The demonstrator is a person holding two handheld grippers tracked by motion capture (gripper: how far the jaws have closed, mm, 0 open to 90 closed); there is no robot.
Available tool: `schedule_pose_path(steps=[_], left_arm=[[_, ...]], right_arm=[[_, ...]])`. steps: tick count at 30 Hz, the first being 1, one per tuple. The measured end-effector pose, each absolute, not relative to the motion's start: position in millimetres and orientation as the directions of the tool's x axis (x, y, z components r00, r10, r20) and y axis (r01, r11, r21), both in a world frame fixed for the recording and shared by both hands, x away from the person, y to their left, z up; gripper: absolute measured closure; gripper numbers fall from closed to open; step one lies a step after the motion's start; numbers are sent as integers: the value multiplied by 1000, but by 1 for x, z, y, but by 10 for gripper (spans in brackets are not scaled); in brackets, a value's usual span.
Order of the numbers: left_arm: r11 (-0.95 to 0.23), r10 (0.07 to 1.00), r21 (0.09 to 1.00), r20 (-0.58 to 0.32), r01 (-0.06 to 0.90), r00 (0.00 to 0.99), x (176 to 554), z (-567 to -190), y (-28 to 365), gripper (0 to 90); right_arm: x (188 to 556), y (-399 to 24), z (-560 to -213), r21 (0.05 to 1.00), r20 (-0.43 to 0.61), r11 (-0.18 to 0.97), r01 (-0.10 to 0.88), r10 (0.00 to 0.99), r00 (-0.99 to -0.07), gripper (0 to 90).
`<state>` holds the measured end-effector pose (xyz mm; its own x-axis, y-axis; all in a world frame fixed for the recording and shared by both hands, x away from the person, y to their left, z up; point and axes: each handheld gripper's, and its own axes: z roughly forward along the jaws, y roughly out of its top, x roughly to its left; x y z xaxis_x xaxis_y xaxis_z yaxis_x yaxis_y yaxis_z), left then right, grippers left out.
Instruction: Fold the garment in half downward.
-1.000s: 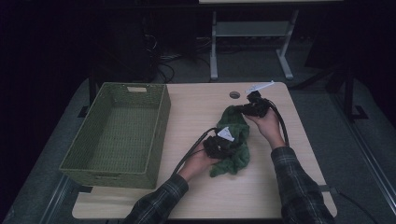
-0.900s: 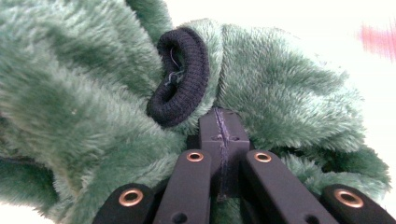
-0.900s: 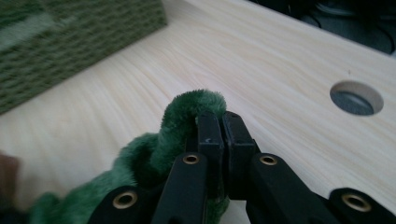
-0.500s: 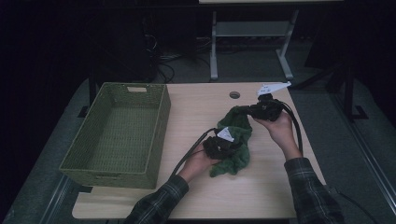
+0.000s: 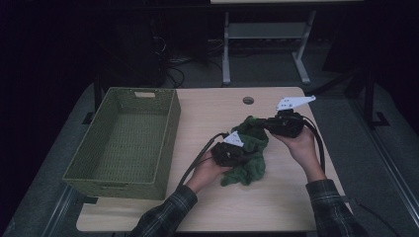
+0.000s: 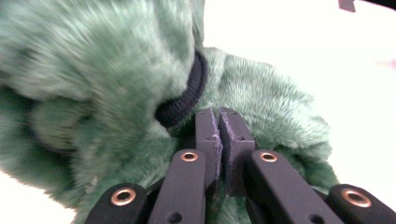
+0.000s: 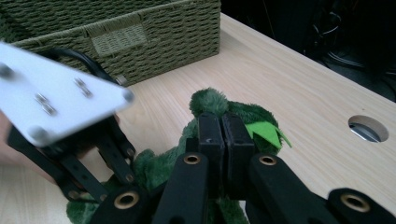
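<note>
A green plush toy (image 5: 247, 165) lies right of centre on the wooden table (image 5: 207, 113). My left gripper (image 5: 244, 150) rests on its lower part. In the left gripper view the tips (image 6: 218, 116) are buried in the fur (image 6: 116, 56) beside a black band (image 6: 187, 98). Its jaws have just been opening a hair, and only a thin slit parts the pads. My right gripper (image 5: 262, 123) is shut on the toy's upper end and holds it lifted. The right gripper view has its jaws (image 7: 222, 123) shut against the fur (image 7: 210, 100) by a light green felt piece (image 7: 266, 130).
An empty green woven basket (image 5: 170, 128) stands on the left half of the table, seen close in the right gripper view (image 7: 140, 37). A round cable hole (image 5: 248, 100) lies near the far edge. Bare wood stretches in front of the toy.
My right gripper has moved right and up, away from the left one, drawing the toy's upper end with it. The left hand has stayed put on the toy.
</note>
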<state>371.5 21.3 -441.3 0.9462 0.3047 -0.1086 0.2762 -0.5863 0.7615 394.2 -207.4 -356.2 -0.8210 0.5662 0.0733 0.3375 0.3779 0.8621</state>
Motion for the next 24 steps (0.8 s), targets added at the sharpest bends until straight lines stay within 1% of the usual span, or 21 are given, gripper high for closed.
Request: schedule_pose_path(steps=[4,7,9,10,12,14,18,24], left_arm=[[-560,318,786,-89,263,944,366,-426,33,852],[-568,321,782,-78,258,944,361,-420,45,879],[-578,332,767,-92,280,939,356,-426,49,894],[-595,329,756,-81,273,941,355,-430,50,894],[-614,332,734,-93,291,938,353,-439,49,897],[-618,337,730,-91,293,937,354,-445,48,897],[-615,347,730,-90,299,933,354,-446,48,898],[-620,352,723,-89,303,932,353,-448,47,899]], right_arm=[[392,-209,-354,870,70,370,327,563,-823,881],[386,-209,-352,878,62,364,311,558,-828,881],[382,-210,-352,880,57,366,301,549,-834,882],[379,-209,-352,881,60,364,300,544,-837,882],[374,-208,-353,883,69,362,298,528,-847,882],[369,-206,-356,881,79,368,299,508,-858,882],[355,-201,-364,873,86,387,295,473,-877,882],[330,-197,-378,873,144,377,310,407,-902,882]])
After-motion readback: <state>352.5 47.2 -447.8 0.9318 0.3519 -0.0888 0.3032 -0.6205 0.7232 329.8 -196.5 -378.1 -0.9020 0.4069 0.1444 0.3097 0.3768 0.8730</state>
